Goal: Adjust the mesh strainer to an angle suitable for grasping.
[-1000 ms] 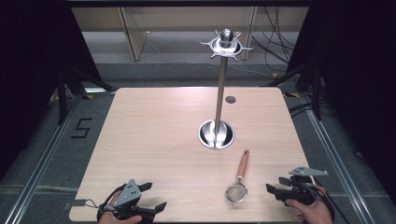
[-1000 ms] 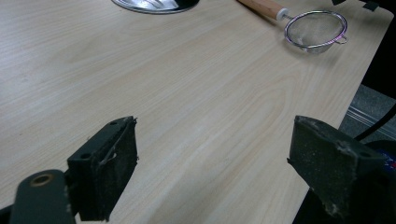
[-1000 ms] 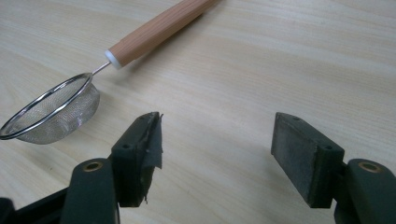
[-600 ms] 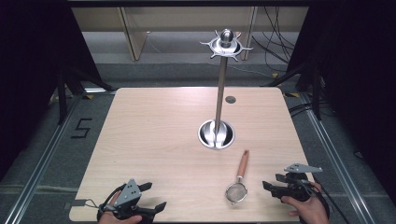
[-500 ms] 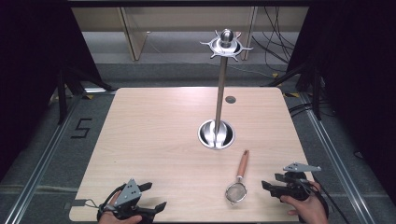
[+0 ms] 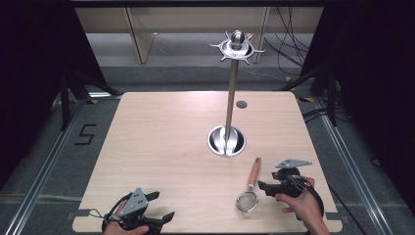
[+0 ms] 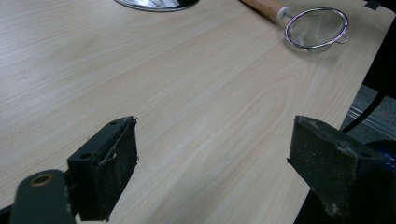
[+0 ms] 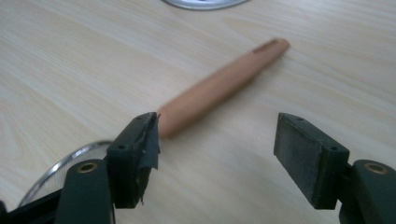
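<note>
The right gripper [image 6: 264,186] is wide open and holds nothing, with its jaws having just opened more. It could bump the strainer [image 6: 250,188] and make the round handle roll away.

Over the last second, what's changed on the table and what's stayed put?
The right tool has moved up the table toward the strainer, coming beside its wooden handle. Its jaws have just been opening and stand apart with nothing gripped; the handle lies just past the pads. Unchanged: the strainer lies where it lay, the left tool rests open at the near edge, and the metal stand is unmoved.
</note>
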A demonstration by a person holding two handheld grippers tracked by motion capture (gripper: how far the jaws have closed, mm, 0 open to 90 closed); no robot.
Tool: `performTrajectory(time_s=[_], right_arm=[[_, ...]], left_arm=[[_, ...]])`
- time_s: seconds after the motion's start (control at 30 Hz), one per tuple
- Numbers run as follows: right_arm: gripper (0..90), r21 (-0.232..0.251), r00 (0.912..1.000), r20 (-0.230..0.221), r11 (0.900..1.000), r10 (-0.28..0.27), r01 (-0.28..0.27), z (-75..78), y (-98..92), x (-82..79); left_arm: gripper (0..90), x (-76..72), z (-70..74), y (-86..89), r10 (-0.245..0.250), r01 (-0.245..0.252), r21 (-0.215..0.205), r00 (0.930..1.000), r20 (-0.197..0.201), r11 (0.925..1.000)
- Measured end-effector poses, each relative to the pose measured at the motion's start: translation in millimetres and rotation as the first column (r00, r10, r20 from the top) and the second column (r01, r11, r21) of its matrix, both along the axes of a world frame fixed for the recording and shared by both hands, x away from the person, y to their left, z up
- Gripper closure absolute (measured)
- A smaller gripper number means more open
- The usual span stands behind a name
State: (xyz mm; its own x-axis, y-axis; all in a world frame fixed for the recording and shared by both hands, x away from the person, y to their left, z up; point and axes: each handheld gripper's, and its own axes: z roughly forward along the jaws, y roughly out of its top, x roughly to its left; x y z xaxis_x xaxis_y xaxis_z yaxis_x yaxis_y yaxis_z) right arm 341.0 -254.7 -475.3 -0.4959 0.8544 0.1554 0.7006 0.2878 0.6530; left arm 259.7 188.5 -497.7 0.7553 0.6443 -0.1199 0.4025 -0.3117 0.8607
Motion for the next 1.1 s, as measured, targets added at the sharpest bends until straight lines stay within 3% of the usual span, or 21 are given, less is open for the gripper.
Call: performTrajectory(time_s=[0.03, 0.07, 0.2, 0.23, 0.3, 0.33, 0.47, 0.57, 0.6, 0.73, 0.8, 0.87, 0.9, 0.93, 1.03, 1.07, 1.1], right_arm=[[30.7, -0.028, 0.9982, -0.047, 0.999, 0.036, -0.037, 3.3, 9.2, 5.7], [30.7, -0.044, 0.9974, -0.066, 0.999, 0.027, -0.030, 4.8, 15.3, 7.1], [30.3, -0.073, 0.9962, -0.081, 0.997, 0.031, -0.037, 2.9, 28.0, 14.9], [30.3, -0.084, 0.9964, -0.080, 0.996, 0.028, -0.035, -0.8, 33.3, 19.3], [30.4, -0.101, 0.9963, -0.083, 0.994, 0.023, -0.031, -1.6, 35.0, 21.0], [30.6, -0.133, 0.9973, -0.073, 0.991, 0.012, -0.021, -3.5, 37.7, 23.6], [31.1, -0.152, 0.9977, -0.056, 0.987, 0.038, -0.046, -6.6, 39.2, 28.1], [33.8, -0.182, 0.9963, -0.081, 0.982, 0.030, -0.044, -8.7, 39.8, 28.7], [33.8, -0.182, 0.9963, -0.081, 0.982, 0.030, -0.044, -8.7, 39.8, 28.7], [38.1, -0.228, 0.9960, -0.077, 0.972, 0.045, -0.062, -9.7, 34.4, 29.6], [41.6, -0.246, 0.9932, -0.110, 0.967, 0.038, -0.064, -7.2, 31.3, 28.6], [41.3, -0.234, 0.9908, -0.132, 0.970, 0.032, -0.062, -7.9, 27.7, 29.3], [41.3, -0.234, 0.9908, -0.132, 0.970, 0.032, -0.062, -7.9, 27.7, 29.3], [42.0, -0.230, 0.9907, -0.132, 0.971, 0.032, -0.062, -9.3, 23.4, 31.6], [43.5, -0.230, 0.9885, -0.149, 0.971, 0.027, -0.061, -10.3, 21.9, 32.3], [45.0, -0.250, 0.9883, -0.148, 0.965, 0.038, -0.075, -10.3, 20.5, 33.1], [47.2, -0.244, 0.9846, -0.172, 0.967, 0.031, -0.073, -10.0, 21.3, 32.7]], left_arm=[[14.8, 0.2, 0.2, 0.1, 0.000, 0.000, -0.001, 1.0000, 0.001, 1.0000], [14.8, 0.2, 0.2, 0.1, 0.000, 0.000, -0.001, 1.0000, 0.001, 1.0000], [14.8, 0.0, 0.0, -0.1, -0.001, 0.001, -0.006, 1.0000, 0.005, 1.0000], [14.8, 0.4, 0.7, 1.3, -0.013, 0.013, 0.016, 0.9999, 0.008, 0.9998], [14.8, 0.4, 0.5, 1.4, -0.013, 0.013, 0.017, 0.9999, 0.009, 0.9998], [14.8, 0.1, 0.4, 0.5, -0.005, 0.005, 0.004, 1.0000, 0.005, 1.0000], [14.8, 0.0, -0.1, 0.0, -0.002, 0.002, -0.001, 1.0000, 0.006, 1.0000], [14.8, 0.5, 1.2, 1.6, -0.015, 0.014, 0.020, 0.9998, 0.012, 0.9997], [14.8, -1.3, 1.2, 0.8, 0.001, -0.001, 0.013, 1.0000, -0.005, 0.9999], [14.8, -0.3, 1.4, 1.2, -0.019, 0.019, 0.017, 0.9998, 0.009, 0.9997], [14.8, -0.4, 1.3, 1.0, -0.018, 0.018, 0.016, 0.9998, 0.009, 0.9997], [14.8, -1.1, 0.9, -0.2, -0.012, 0.012, 0.001, 0.9999, 0.006, 0.9999], [14.8, -0.6, 1.2, 0.8, -0.019, 0.019, 0.016, 0.9998, 0.008, 0.9997], [14.8, -1.5, 0.7, 0.0, -0.006, 0.006, 0.005, 0.9999, -0.009, 1.0000], [14.7, -2.0, 0.4, -1.3, -0.005, 0.005, -0.008, 0.9999, -0.010, 1.0000], [14.7, -1.1, 0.6, -0.7, -0.018, 0.018, 0.001, 0.9998, 0.004, 0.9998], [14.8, -0.1, 1.4, 1.2, -0.027, 0.027, 0.034, 0.9995, 0.014, 0.9991]])
